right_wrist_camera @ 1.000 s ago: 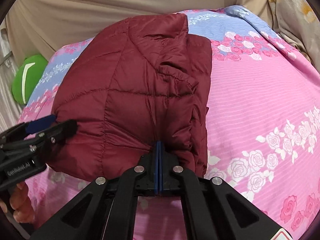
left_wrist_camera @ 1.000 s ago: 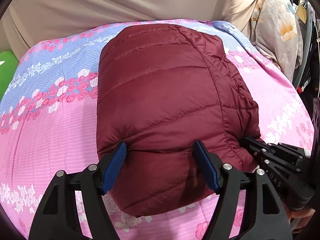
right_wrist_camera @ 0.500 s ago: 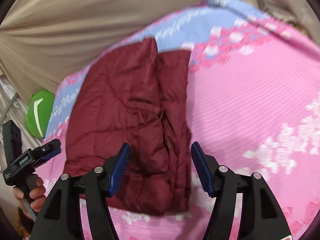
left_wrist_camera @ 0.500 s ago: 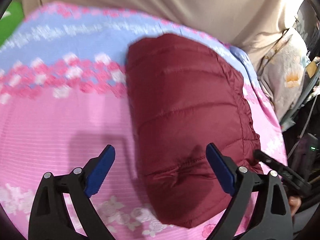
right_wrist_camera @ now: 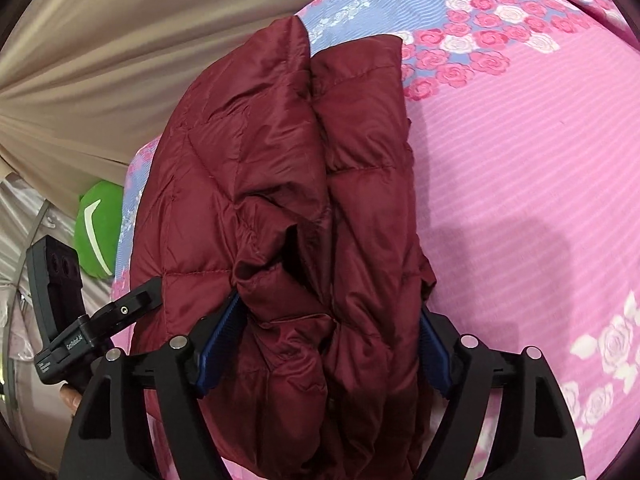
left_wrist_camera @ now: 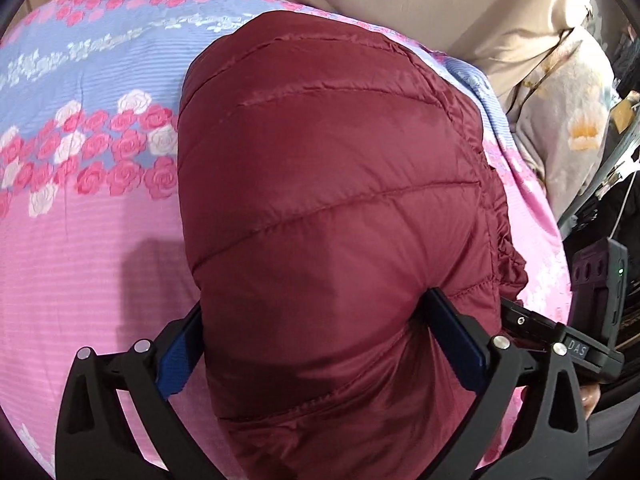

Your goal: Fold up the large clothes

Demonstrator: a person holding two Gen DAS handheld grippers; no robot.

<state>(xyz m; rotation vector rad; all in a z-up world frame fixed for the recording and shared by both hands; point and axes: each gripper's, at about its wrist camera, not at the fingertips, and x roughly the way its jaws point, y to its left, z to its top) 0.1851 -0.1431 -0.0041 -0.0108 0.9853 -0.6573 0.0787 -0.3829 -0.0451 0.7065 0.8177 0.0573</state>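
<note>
I count one maroon puffer jacket (left_wrist_camera: 340, 208), one floral bedsheet (left_wrist_camera: 80, 240), one green cushion (right_wrist_camera: 100, 236), and my two claws: left gripper (left_wrist_camera: 320, 340), right gripper (right_wrist_camera: 324, 344).

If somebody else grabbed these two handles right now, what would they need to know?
Left gripper: open, fingers straddling the near end of the jacket, not pinching it.
Right gripper: open too, straddling the bunched near edge of the jacket.
The jacket lies on the bedspread, already folded into a narrow bundle with its layers stacked.
Left to do: probably close both grippers on the near end and fold it away from you to halve the length, then flatten the loose folds on the right side.
</note>
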